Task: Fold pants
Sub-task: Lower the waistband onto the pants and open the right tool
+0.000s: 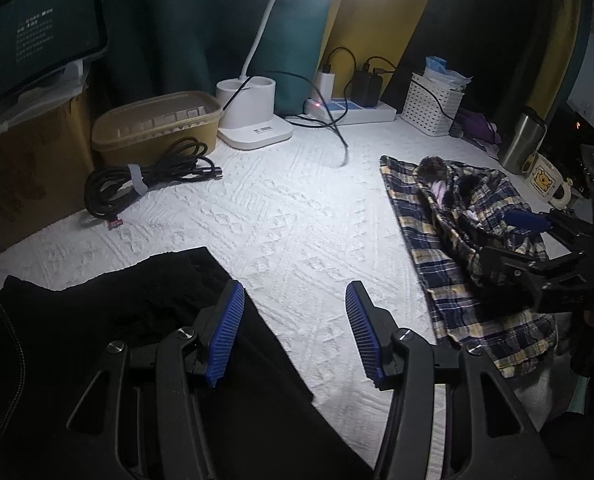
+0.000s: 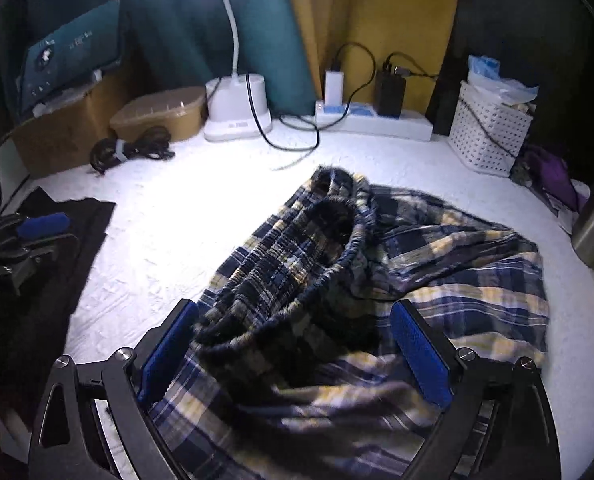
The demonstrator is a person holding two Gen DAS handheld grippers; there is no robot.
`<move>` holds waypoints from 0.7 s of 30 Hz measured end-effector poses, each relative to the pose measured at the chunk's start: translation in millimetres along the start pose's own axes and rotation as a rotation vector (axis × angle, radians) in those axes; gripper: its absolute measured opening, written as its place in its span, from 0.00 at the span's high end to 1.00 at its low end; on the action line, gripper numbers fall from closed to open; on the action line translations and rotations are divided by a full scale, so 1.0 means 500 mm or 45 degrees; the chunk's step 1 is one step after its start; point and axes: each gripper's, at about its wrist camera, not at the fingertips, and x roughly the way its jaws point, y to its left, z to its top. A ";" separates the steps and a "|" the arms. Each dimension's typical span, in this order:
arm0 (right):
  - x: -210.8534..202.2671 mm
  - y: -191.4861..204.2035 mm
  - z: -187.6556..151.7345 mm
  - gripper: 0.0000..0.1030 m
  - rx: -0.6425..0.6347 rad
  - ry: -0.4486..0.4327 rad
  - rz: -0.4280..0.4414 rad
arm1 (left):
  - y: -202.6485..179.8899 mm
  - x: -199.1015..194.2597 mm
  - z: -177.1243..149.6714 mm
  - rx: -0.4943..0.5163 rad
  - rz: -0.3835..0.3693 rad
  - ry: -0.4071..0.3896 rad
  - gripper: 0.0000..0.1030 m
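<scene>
- The right gripper [image 2: 297, 354] has its jaws spread wide on either side of the bunched waistband of the plaid pants [image 2: 377, 280]; the pads are not pressing the cloth, so it holds nothing, and it looks placed there to take the waistband for a fold.
- The left gripper [image 1: 295, 332] is also spread wide and empty, hanging over the white table cover [image 1: 281, 216] with its left finger above a black garment [image 1: 97, 332]; it seems to wait off to the side while the other tool works.
- The plaid pants lie crumpled on the right part of the cover, well apart from the black garment on the left, which leaves bare cover between them for folding.
- Counted: two grippers, one pair of plaid pants, one black garment.
- Along the back edge stand one lamp base [image 1: 253, 116], one power strip [image 1: 353, 110] with two chargers plugged in, one white basket [image 1: 431, 104], one tan tub [image 1: 157, 124] and one coiled cable [image 1: 145, 184], likely pushed back to keep them clear of the work.
</scene>
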 end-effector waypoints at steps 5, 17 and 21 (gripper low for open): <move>-0.048 -0.026 -0.015 0.06 0.025 -0.068 0.003 | -0.041 -0.011 0.008 0.029 0.006 -0.013 0.49; -0.126 -0.164 -0.100 0.06 0.173 -0.148 -0.057 | -0.192 -0.012 0.033 0.164 -0.014 -0.039 0.49; -0.143 -0.225 -0.139 0.06 0.244 -0.158 -0.083 | -0.237 0.002 0.044 0.206 -0.019 -0.032 0.49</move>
